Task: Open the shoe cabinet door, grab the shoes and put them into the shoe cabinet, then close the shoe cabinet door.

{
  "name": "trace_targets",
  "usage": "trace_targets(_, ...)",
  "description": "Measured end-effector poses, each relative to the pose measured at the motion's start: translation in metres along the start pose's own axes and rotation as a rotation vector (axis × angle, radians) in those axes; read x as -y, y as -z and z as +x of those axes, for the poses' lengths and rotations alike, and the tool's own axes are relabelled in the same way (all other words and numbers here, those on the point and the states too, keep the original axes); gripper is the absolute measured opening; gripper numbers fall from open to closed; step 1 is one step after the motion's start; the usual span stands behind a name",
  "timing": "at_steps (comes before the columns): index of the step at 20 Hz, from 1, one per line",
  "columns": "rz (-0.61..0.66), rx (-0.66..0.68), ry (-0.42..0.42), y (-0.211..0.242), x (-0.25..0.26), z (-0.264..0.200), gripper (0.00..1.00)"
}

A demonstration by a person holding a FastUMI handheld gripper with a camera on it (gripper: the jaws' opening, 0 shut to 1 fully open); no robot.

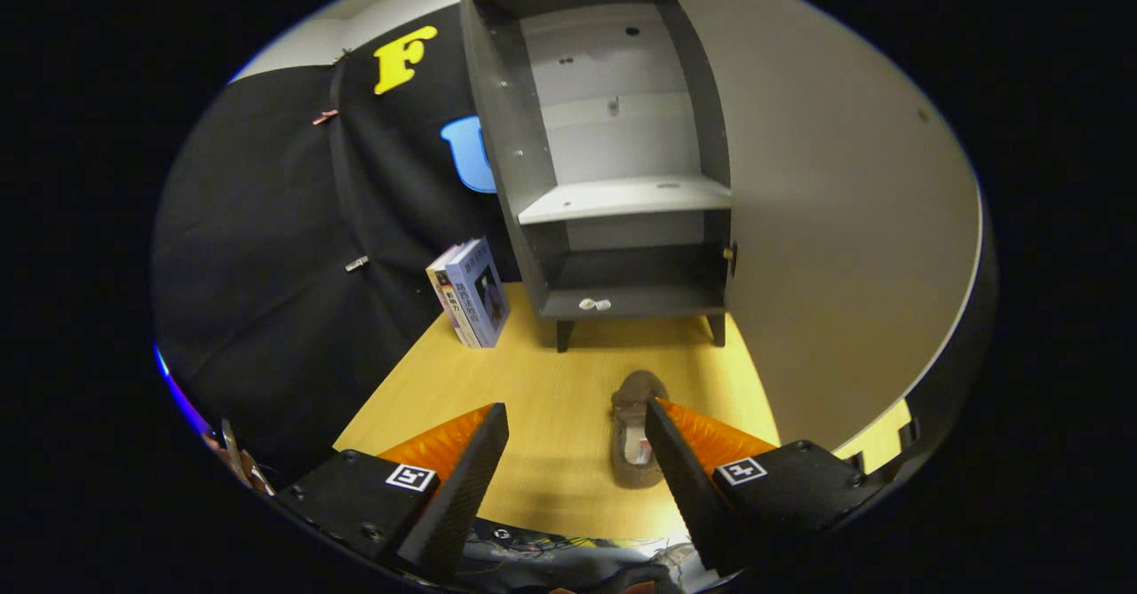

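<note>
The grey shoe cabinet (497,132) stands at the far end of the wooden floor, beyond the fingers. Its door (844,239) is swung wide open to the right, with a small knob (732,255) at its edge. Inside are a pale middle shelf (622,196) and a dark bottom shelf (631,297) holding a small white item (594,304). A brown shoe (632,425) lies on the floor, toe toward the cabinet, right beside the inner face of the right finger. My gripper (577,421) is open, held above the floor with nothing pressed between the fingers.
Two or three books (471,292) lean upright against the black cloth wall, left of the cabinet. The yellow wooden floor (533,399) stretches between the fingers and the cabinet legs. The open door walls off the right side.
</note>
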State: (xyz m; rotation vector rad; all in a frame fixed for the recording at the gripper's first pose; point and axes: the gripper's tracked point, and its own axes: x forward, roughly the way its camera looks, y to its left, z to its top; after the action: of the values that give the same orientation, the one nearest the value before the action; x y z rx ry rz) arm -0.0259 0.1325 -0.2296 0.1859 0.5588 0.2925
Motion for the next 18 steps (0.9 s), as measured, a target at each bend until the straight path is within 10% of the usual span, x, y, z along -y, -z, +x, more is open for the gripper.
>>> trace_targets(18, -0.032, -0.271, 0.180, 0.146, 0.068, 0.202, 0.89)
